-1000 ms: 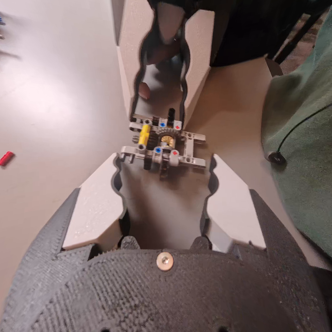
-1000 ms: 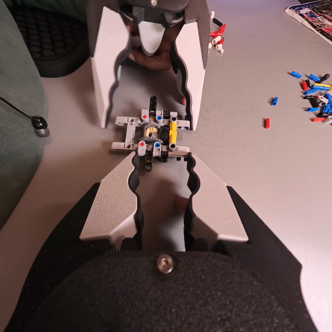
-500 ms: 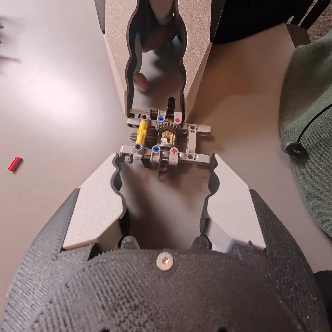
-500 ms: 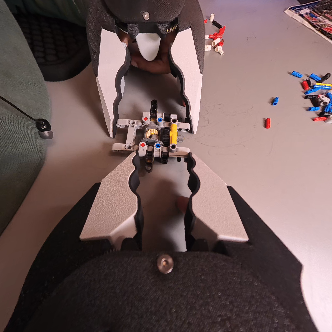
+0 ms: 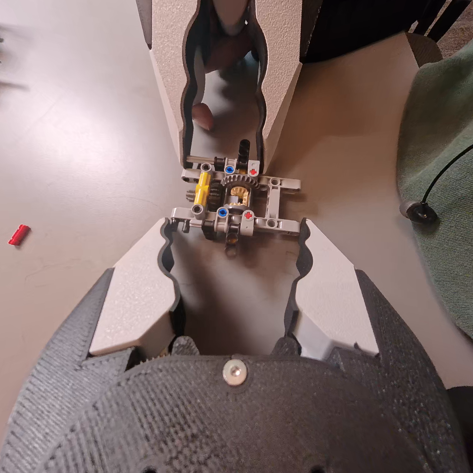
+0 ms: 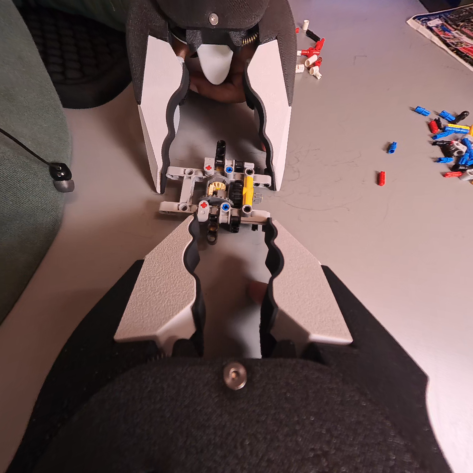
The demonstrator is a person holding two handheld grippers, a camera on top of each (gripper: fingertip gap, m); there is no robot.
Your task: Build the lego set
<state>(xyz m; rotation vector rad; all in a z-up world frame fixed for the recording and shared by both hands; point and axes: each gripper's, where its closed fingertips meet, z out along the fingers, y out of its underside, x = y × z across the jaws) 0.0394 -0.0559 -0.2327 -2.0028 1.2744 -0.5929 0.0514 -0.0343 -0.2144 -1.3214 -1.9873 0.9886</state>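
Note:
A small lego assembly (image 5: 238, 197) lies on the table: a grey beam frame with gears, a yellow piece and blue and red pins. It also shows in the right wrist view (image 6: 217, 189). My left gripper (image 5: 234, 224) is wide open, its tips flanking the ends of one long grey beam. My right gripper (image 6: 231, 221) faces it from the opposite side. It is partly closed, its tips pressing the two ends of the axle row on that side. Each gripper shows in the other's view, the right one (image 5: 222, 163) and the left one (image 6: 218, 183).
A lone red pin (image 6: 381, 178) lies on the grey table (image 6: 358, 256). Loose blue, red and black pieces (image 6: 455, 151) lie at the right edge, red and white ones (image 6: 311, 58) farther back, by a booklet (image 6: 445, 33). Green cloth (image 6: 23, 153) with a black cable plug (image 6: 61, 176) lies left. Tip to tip, the grippers are about 4 centimeters apart.
My left gripper has moved in toward the assembly, so its tips now flank the beam ends. The right gripper and the assembly have stayed put.

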